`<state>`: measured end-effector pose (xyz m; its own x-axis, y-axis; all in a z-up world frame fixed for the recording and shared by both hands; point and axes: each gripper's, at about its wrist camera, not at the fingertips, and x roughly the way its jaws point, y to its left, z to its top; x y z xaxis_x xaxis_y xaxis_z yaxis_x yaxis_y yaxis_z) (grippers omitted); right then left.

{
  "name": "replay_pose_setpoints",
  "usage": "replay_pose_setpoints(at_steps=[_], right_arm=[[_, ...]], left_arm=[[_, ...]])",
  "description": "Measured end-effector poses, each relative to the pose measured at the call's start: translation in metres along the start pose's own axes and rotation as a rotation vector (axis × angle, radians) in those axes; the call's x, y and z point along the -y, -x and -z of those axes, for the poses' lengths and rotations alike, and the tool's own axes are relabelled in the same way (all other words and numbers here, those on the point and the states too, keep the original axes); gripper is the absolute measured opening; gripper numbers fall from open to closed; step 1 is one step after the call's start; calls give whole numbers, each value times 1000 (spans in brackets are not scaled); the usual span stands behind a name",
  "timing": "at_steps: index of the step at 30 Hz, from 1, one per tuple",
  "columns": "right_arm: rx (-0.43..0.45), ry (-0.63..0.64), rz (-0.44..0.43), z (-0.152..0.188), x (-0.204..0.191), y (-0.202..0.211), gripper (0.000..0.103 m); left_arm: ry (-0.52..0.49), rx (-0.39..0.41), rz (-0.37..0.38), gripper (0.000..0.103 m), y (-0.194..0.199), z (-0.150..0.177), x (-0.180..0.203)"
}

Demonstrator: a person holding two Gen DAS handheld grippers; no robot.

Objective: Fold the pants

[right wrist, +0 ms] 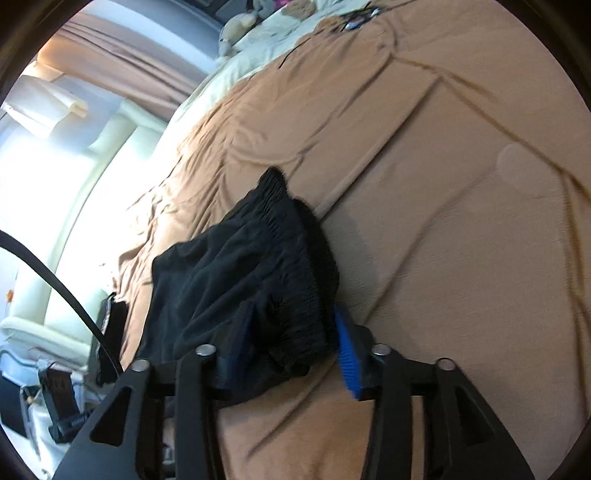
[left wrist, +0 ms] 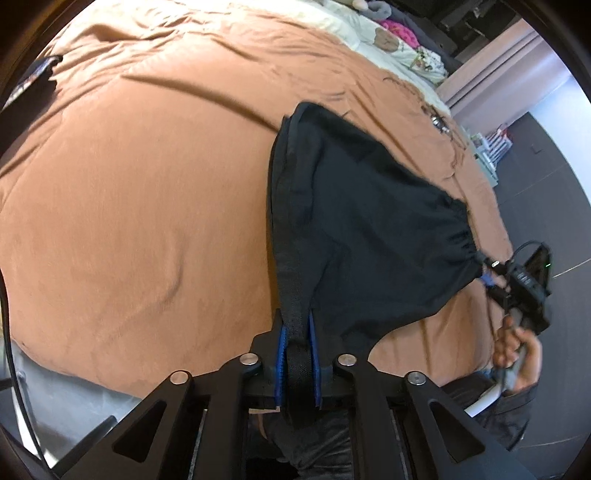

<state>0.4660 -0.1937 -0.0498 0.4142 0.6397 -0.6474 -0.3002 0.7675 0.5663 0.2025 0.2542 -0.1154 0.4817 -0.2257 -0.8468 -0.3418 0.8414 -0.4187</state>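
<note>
Black pants (left wrist: 369, 229) lie spread on a brown bedspread (left wrist: 147, 184). At the bottom of the left wrist view, my left gripper (left wrist: 297, 354) has its blue pads tight against a black seam band of the pants. My right gripper (left wrist: 487, 273), held by a hand (left wrist: 517, 354), sits at the gathered waistband at the right. In the right wrist view the bunched waistband of the pants (right wrist: 240, 266) lies between the jaws of my right gripper (right wrist: 288, 358). They stand wide apart. The right blue pad (right wrist: 347, 354) is bare, and cloth hides the left one.
The bedspread (right wrist: 443, 221) runs far to the back, ending at cream bedding with soft toys (left wrist: 388, 33). A small dark item (left wrist: 439, 122) lies on the cover beyond the pants. A dark object (left wrist: 33, 74) sits at the far left. A black cable (right wrist: 55, 277) crosses beside the bed edge.
</note>
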Motion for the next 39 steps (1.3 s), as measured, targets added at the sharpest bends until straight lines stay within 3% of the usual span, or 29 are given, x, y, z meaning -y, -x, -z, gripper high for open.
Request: replay_pose_setpoints(at_steps=[3,4,13,19,23,30,34,36,39], right_arm=[[61,18,5,0,-10,11,52],[73,26,1,3,-10,16,52],[75,204,-34,30,-66,9,52],[21,326,-59,44,-106,-14,52],[-33,382,-68,48,-124,-32,46],[-115,441,-11,53,-138,-56,41],[-180,440,87,49,-140,-76,38],[-206,442,168,46,-135,-83,27],[-204,417,139,39,-136,-78,26]], left_arm=[[46,5,32,51,-7,4,-12],[56,16,42,56,-8,5,-15],[146,41,127,56,-23,13,-37],[239,73,217,56,-25,17,-52],[280,88,271,55,-28,22,-57],[406,126,383,54,-25,47,-69],[464,147,432,52,-23,61,-75],[498,150,462,50,-22,66,-80],[514,154,466,46,-19,71,-81]])
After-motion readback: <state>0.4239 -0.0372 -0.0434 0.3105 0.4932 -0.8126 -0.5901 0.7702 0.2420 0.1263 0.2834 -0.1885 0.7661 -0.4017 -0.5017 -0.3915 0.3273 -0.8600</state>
